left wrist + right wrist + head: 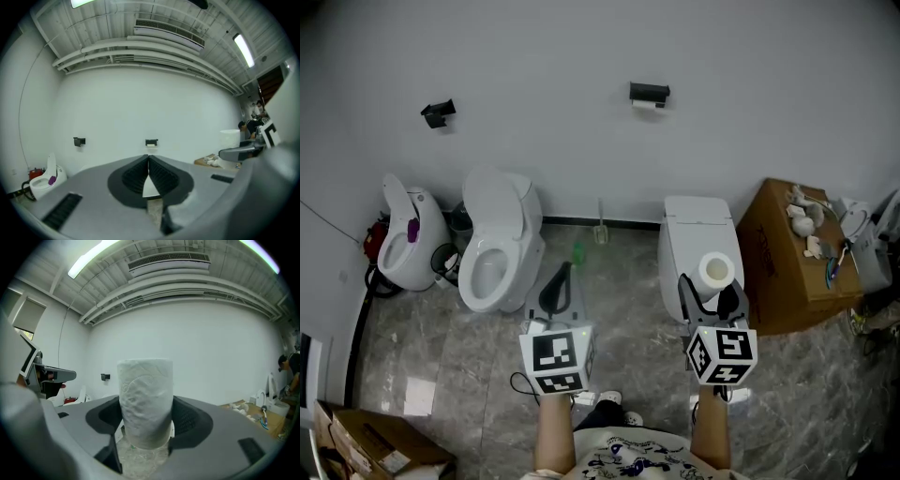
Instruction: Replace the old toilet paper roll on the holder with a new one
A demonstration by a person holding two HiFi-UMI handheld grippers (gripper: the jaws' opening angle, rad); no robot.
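The black wall holder (pixel 649 92) carries the thin old roll (pixel 645 104); in the left gripper view that holder (pixel 151 142) sits straight ahead on the white wall. My right gripper (pixel 713 292) is shut on a full white toilet paper roll (pixel 716 271), held upright. In the right gripper view this roll (pixel 144 399) fills the gap between the jaws of the right gripper (pixel 145 416) and hides the wall behind it. My left gripper (pixel 558 286) is shut and holds nothing; its ribbed pads meet at the tips (pixel 148 161).
A second black wall fitting (pixel 439 112) hangs further left. Three white toilets (pixel 497 239) (pixel 408 239) (pixel 698 230) stand along the wall. A cardboard box (pixel 769 258) with small items on top is at the right, and another box (pixel 366 445) lies at the lower left.
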